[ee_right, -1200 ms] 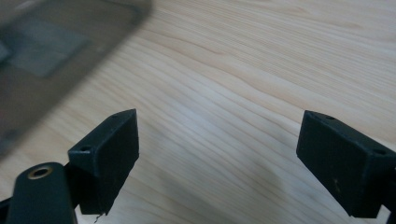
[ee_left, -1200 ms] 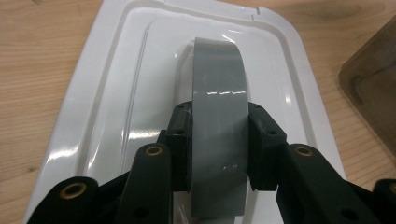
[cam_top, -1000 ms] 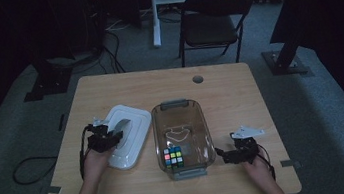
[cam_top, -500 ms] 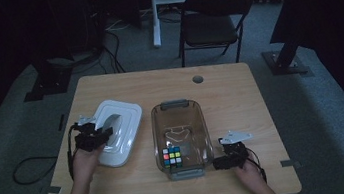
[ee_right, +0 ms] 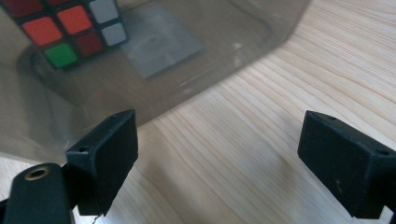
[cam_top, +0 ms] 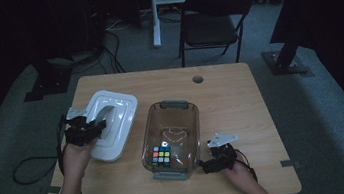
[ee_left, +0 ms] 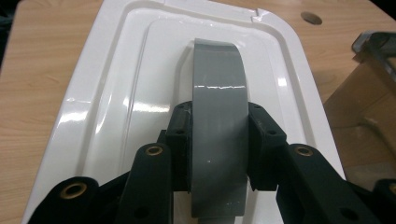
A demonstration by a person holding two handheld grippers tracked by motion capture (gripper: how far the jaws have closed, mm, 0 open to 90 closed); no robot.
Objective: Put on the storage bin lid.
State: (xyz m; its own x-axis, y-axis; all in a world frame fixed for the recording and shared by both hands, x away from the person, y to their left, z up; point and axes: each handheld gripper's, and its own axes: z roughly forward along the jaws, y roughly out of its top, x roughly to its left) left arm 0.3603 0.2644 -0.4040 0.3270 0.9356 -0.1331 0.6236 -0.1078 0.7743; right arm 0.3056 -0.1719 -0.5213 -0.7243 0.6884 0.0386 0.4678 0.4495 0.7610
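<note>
Lid handle (ee_left: 218, 135) clamped in left gripper (ee_left: 218, 140); right gripper (ee_right: 217, 163) wide open.

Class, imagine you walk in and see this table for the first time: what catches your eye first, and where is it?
The brightest thing is the white lid at the table's left, tilted as the left gripper clamps its grey handle. Next comes the colourful puzzle cube at the near end of the clear bin mid-table. The right gripper stands open beside that bin's near corner.

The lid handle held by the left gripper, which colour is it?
Grey, on a white lid; the handle shows best in the left gripper view.
</note>
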